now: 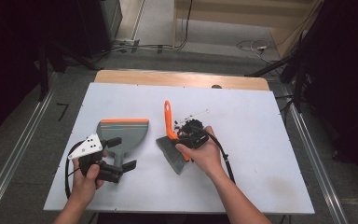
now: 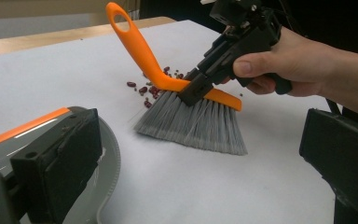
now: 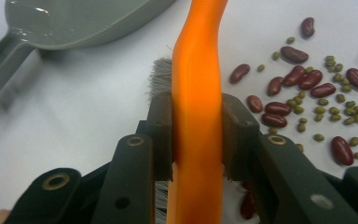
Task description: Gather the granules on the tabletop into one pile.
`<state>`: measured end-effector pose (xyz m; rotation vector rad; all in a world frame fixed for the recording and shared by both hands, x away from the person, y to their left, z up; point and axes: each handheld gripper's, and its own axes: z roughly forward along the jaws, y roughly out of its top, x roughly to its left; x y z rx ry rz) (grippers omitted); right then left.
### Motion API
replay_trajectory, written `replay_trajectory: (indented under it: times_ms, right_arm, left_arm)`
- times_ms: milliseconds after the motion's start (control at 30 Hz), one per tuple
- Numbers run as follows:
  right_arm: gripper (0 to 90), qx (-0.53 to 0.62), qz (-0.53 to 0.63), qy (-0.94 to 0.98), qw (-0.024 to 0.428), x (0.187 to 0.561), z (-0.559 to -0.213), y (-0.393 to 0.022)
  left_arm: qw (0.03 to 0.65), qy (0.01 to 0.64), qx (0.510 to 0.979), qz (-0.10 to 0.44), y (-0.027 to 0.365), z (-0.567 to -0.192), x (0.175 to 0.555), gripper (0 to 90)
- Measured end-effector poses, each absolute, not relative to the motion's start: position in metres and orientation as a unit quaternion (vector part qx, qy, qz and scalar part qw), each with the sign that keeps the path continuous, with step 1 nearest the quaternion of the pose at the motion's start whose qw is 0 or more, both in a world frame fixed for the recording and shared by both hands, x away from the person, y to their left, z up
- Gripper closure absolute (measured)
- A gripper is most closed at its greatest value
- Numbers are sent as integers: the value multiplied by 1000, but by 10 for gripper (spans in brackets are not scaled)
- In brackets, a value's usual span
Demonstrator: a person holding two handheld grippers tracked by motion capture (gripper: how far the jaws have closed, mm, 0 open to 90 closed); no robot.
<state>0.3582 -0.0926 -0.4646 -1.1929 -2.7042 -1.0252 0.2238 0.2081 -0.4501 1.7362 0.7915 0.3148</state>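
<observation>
A grey dustpan (image 1: 123,131) with an orange lip lies left of centre on the white table; it also appears as the dustpan (image 2: 0,156) and the dustpan (image 3: 74,18). My left gripper (image 1: 120,153) is open, its jaws spread wide by the dustpan's handle, and the left gripper (image 2: 200,154) holds nothing. The brush (image 1: 171,149) has an orange handle and grey bristles resting on the table. My right gripper (image 1: 187,135) is shut on that handle, seen as the right gripper (image 2: 193,88) and the right gripper (image 3: 198,135). Red and green beans (image 3: 307,93) lie scattered just beyond the brush (image 2: 191,121).
The white tabletop (image 1: 261,158) has free room to the right and along the front. A small white stick (image 1: 198,113) lies by the beans (image 1: 186,122). Metal rails run along both sides of the table, and cables (image 1: 158,46) lie on the floor behind.
</observation>
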Motion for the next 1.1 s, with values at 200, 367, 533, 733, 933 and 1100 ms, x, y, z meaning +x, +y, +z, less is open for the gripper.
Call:
replay_trajectory:
  times_ms: [200, 367, 533, 733, 933, 1100]
  right_arm:
    - [668, -389, -321, -863, -7, 365, -465, -105]
    - [667, -399, -318, -860, -15, 371, -464, -119]
    - [667, -409, -318, -855, -22, 375, -463, -131]
    - [667, -430, -318, -845, -21, 380, -463, -145]
    - [666, -443, -314, -839, -23, 380, -462, -154]
    - [667, -449, -314, -836, -33, 379, -459, -159]
  left_arm:
    - [568, 336, 740, 131, 207, -454, 222, 0]
    - [566, 334, 743, 130, 206, -456, 222, 0]
    - [564, 339, 742, 127, 206, -458, 224, 0]
    - [563, 338, 743, 126, 205, -459, 224, 0]
    - [564, 338, 743, 123, 203, -460, 225, 0]
    - [565, 339, 742, 123, 203, -460, 226, 0]
